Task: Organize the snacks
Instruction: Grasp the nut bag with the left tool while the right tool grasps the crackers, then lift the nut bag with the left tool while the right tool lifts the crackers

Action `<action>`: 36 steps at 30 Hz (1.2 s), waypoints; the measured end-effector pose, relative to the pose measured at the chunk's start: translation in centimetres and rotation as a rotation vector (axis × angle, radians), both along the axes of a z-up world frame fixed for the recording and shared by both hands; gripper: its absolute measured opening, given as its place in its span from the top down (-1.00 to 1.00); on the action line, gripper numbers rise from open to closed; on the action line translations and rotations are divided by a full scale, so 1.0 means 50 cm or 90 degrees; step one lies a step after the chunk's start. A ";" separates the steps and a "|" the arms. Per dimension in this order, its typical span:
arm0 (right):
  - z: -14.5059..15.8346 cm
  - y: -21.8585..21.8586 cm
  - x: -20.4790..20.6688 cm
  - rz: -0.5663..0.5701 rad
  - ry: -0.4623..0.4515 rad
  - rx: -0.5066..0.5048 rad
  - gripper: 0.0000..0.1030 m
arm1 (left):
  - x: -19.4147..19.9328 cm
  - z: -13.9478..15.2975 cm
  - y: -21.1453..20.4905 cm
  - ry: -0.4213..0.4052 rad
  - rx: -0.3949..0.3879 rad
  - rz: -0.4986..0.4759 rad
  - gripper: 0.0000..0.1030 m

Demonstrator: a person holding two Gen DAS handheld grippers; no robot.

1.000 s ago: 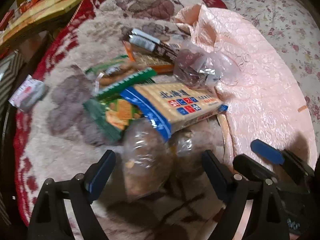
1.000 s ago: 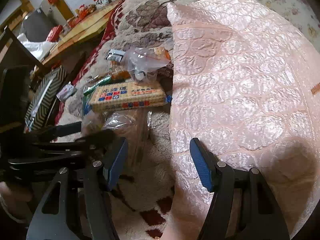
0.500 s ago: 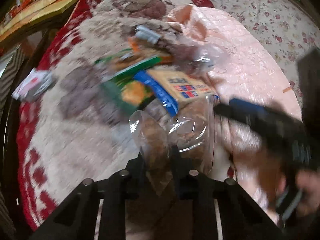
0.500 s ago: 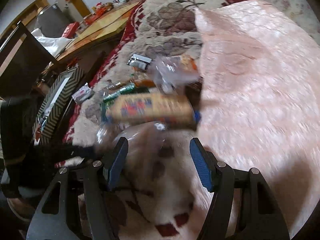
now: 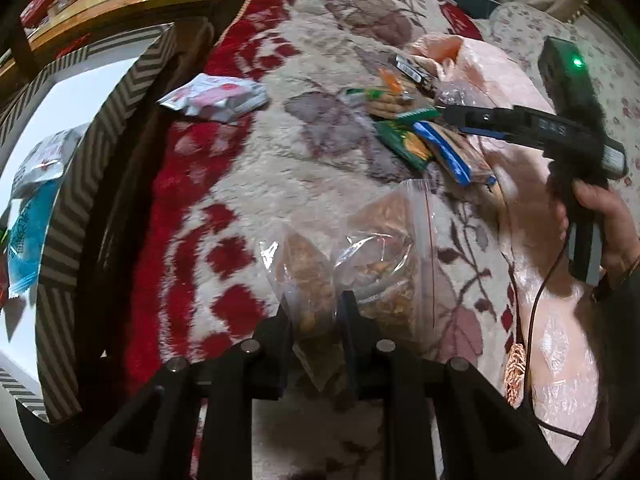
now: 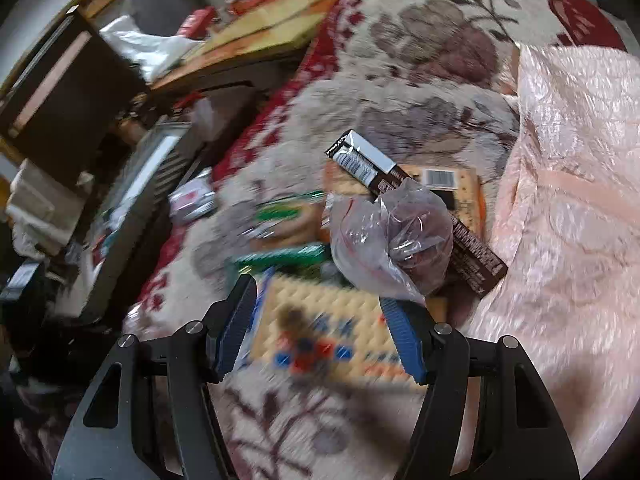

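My left gripper [image 5: 316, 308] is shut on a clear zip bag of brown snacks [image 5: 360, 264], lifted over the red and cream floral blanket [image 5: 248, 184]. My right gripper [image 6: 320, 328] stands open above a yellow cracker pack with a blue end [image 6: 320, 336], touching nothing. Just past it lie a clear bag of dark snacks [image 6: 396, 240], a brown chocolate bar [image 6: 420, 204] and green packets [image 6: 288, 256]. In the left wrist view the same pile [image 5: 424, 140] lies far right, with the right gripper [image 5: 472, 120] held over it by a hand [image 5: 612, 224].
A striped-rim box [image 5: 80, 152] at the left holds blue and silver packets [image 5: 28, 216]. A white and red packet [image 5: 216, 96] lies on the blanket near it. A pink quilted cover [image 6: 568, 184] fills the right. A wooden table [image 6: 256, 20] stands behind.
My left gripper closed on the clear bag of brown snacks and carried it left, towards the striped box. My right gripper swung left from the pink cover to over the cracker pack, still open.
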State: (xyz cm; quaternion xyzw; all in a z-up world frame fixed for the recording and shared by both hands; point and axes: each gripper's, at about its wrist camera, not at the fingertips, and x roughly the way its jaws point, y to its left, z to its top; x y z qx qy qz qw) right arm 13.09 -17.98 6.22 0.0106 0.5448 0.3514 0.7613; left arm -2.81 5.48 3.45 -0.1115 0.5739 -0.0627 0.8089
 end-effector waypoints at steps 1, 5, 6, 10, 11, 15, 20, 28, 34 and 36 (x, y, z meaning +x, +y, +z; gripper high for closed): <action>-0.007 0.004 0.010 -0.004 0.005 -0.004 -0.25 | 0.000 -0.001 0.003 0.001 -0.002 0.002 0.54; -0.038 0.017 0.028 0.014 0.029 -0.001 -0.26 | -0.004 0.003 -0.008 -0.008 0.015 -0.005 0.53; -0.040 0.012 0.028 0.010 0.038 0.003 -0.26 | -0.003 0.003 -0.010 -0.009 0.018 -0.005 0.53; -0.025 -0.029 -0.003 -0.008 0.075 0.018 -0.27 | -0.002 -0.001 -0.002 -0.003 0.006 0.002 0.53; -0.013 -0.038 -0.020 -0.001 0.076 0.026 -0.27 | 0.000 -0.002 0.000 -0.001 0.003 0.005 0.52; 0.020 -0.055 -0.099 0.049 0.067 -0.004 -0.27 | 0.002 -0.003 -0.003 -0.003 0.010 0.006 0.51; 0.016 -0.101 -0.137 -0.073 0.101 0.032 -0.27 | -0.001 -0.003 -0.008 -0.007 0.024 0.007 0.47; -0.053 -0.132 -0.110 -0.303 0.194 0.078 -0.52 | 0.000 -0.006 -0.003 -0.002 0.006 0.012 0.47; -0.040 -0.069 -0.086 -0.313 0.116 0.004 -0.53 | 0.004 -0.006 -0.002 -0.001 0.009 0.010 0.46; -0.036 -0.036 -0.091 -0.272 0.090 -0.042 -0.53 | 0.006 -0.004 -0.004 -0.003 0.015 0.009 0.42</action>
